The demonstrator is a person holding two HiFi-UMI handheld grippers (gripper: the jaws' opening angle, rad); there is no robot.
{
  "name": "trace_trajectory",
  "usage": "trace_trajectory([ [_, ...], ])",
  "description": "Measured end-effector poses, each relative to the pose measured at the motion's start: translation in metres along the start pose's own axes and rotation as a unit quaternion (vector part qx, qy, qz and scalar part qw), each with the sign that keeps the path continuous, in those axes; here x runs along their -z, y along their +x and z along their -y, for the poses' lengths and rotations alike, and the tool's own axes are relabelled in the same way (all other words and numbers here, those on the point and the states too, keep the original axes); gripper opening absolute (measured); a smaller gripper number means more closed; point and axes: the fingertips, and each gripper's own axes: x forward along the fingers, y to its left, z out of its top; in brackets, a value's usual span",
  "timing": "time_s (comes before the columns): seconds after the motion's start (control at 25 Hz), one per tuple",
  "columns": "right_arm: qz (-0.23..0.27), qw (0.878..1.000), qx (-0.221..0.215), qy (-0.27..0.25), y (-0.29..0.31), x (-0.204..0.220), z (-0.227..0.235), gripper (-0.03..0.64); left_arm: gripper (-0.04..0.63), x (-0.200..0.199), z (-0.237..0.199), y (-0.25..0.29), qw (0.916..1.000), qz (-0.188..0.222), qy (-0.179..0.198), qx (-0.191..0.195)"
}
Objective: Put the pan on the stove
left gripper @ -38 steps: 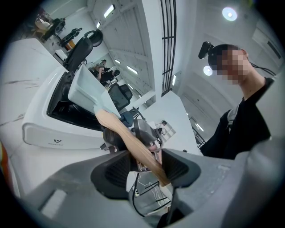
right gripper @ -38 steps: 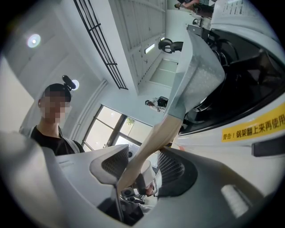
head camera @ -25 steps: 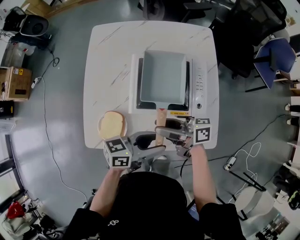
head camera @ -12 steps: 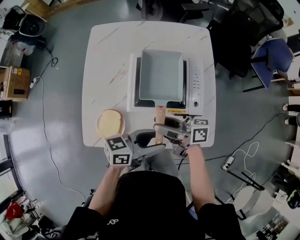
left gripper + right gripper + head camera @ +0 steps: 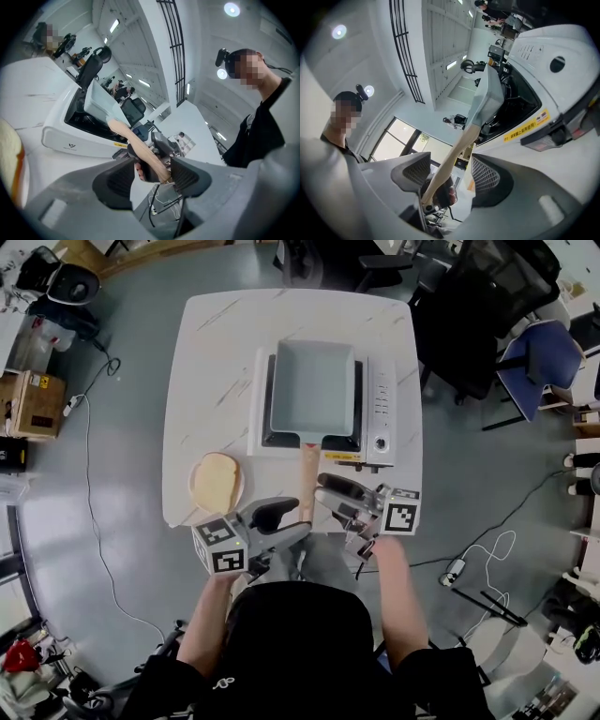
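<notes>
The grey square pan [image 5: 312, 390] sits on the white countertop stove [image 5: 377, 409], its wooden handle [image 5: 306, 479] pointing toward me. My right gripper [image 5: 330, 495] is at the handle's near end. In the right gripper view the handle [image 5: 454, 154] runs between the jaws, which are opening, and the pads do not press it. My left gripper [image 5: 289, 523] reaches in from the left, open. In the left gripper view the handle's [image 5: 129, 138] tip lies between the wide-apart pads.
A slice of bread on a plate [image 5: 217, 481] lies on the white marble table [image 5: 216, 352], left of the handle. The stove's control panel faces right. Office chairs [image 5: 539, 357] stand beyond the table's right side. Cables trail on the floor.
The right gripper's jaws have spread apart around the handle. Both grippers have drawn slightly back toward the table's near edge. The pan stays on the stove.
</notes>
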Motion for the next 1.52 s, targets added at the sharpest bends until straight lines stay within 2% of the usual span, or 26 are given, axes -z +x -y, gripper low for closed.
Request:
trace_trajectory([
  [0.12, 0.004, 1.000, 0.021, -0.018, -0.012, 0.002, -0.003, 0.252, 0.235, -0.002, 0.001, -0.011, 0.9993, 0.016, 0.018, -0.030],
  [0.4, 0.006, 0.997, 0.048, -0.068, -0.028, 0.000, -0.019, 0.246, 0.233, -0.021, 0.012, -0.026, 0.9930, 0.080, 0.032, -0.081],
  [0.56, 0.009, 0.992, 0.069, -0.108, -0.032, -0.002, -0.029, 0.171, 0.233, -0.028, 0.018, -0.032, 0.9879, 0.108, 0.041, -0.104],
  [0.84, 0.031, 0.982, 0.090, -0.163, -0.043, -0.005, -0.054, 0.095, 0.135, -0.036, 0.031, -0.040, 0.9766, 0.145, 0.054, -0.149],
  [1.04, 0.045, 0.969, 0.115, -0.214, -0.051, -0.006, -0.073, 0.039, 0.093, -0.042, 0.045, -0.040, 0.9697, 0.158, 0.078, -0.169],
  [1.24, 0.056, 0.952, 0.141, -0.268, -0.059, -0.005, -0.091, -0.012, 0.002, -0.048, 0.061, -0.044, 0.9555, 0.181, 0.108, -0.207],
  [1.4, 0.065, 0.937, 0.153, -0.308, -0.065, -0.003, -0.105, -0.012, 0.002, -0.050, 0.071, -0.044, 0.9457, 0.192, 0.129, -0.228],
  [1.52, 0.078, 0.922, 0.175, -0.336, -0.074, -0.003, -0.114, -0.012, 0.002, -0.050, 0.076, -0.043, 0.9348, 0.194, 0.148, -0.258],
])
